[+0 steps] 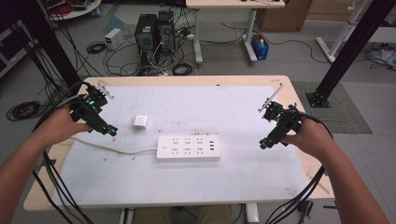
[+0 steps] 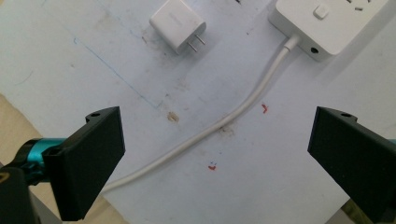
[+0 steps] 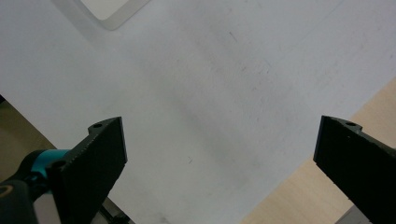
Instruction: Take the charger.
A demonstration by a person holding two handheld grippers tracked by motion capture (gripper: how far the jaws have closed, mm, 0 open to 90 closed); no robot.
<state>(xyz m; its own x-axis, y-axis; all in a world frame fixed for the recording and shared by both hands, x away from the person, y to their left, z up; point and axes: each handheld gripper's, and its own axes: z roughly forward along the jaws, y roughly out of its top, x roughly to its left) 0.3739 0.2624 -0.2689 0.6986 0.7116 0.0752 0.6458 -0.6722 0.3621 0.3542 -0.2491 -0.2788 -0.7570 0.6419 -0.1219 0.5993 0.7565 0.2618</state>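
While no writing reads on power strip or charger — left gripper, right gripper gape empty.

No readable text, brand, number or sign is showing anywhere; the charger and the power strip are showing plain white faces, and the small red marks on the mat are forming no letters that can be made out
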